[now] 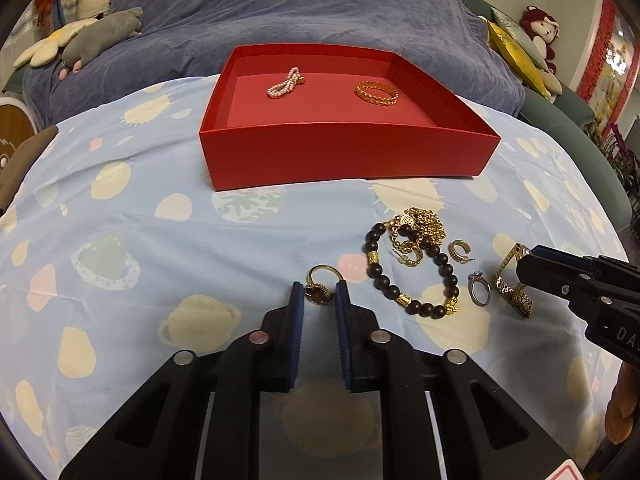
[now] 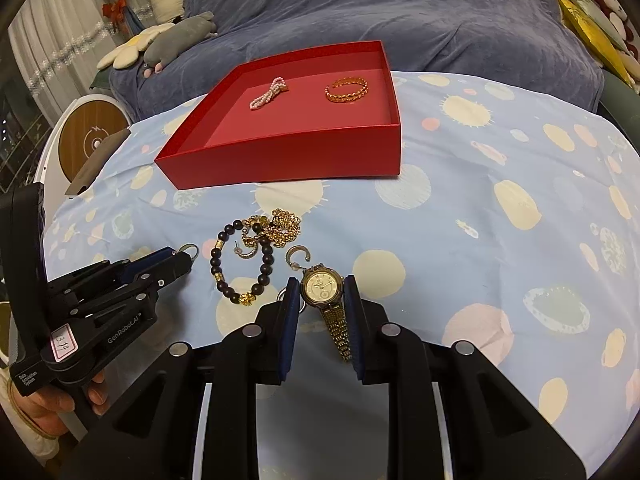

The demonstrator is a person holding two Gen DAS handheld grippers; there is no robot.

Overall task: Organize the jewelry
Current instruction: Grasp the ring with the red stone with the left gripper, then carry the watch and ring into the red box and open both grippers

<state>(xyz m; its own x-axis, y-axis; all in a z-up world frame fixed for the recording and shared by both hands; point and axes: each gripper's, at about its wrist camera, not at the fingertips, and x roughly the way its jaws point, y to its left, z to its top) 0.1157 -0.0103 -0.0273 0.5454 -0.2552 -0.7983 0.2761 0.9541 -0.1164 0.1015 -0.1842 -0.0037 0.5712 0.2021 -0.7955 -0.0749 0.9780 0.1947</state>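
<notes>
A red box (image 1: pixel 348 156) (image 2: pixel 288 158) holds a pearl bracelet (image 1: pixel 285 85) (image 2: pixel 267 94) and a gold bangle (image 1: pixel 377 93) (image 2: pixel 346 89). On the blue sheet lie a dark bead bracelet (image 1: pixel 408 276) (image 2: pixel 240 268), a gold chain (image 1: pixel 424 224) (image 2: pixel 280 226), two gold hoop earrings (image 1: pixel 460 252), a silver ring (image 1: pixel 479 288) and a gold watch (image 1: pixel 512 284) (image 2: pixel 322 286). My left gripper (image 1: pixel 319 290) (image 2: pixel 182 258) has its jaws against a gold ring with a dark stone (image 1: pixel 319 286). My right gripper (image 2: pixel 322 286) (image 1: pixel 524 264) has its jaws against the watch face.
A dark blue duvet (image 1: pixel 320 12) lies behind the box. Plush toys (image 1: pixel 88 36) sit at the back left and a red-haired doll (image 1: pixel 540 28) at the back right. A round wooden-faced device (image 2: pixel 90 140) stands at the left edge of the bed.
</notes>
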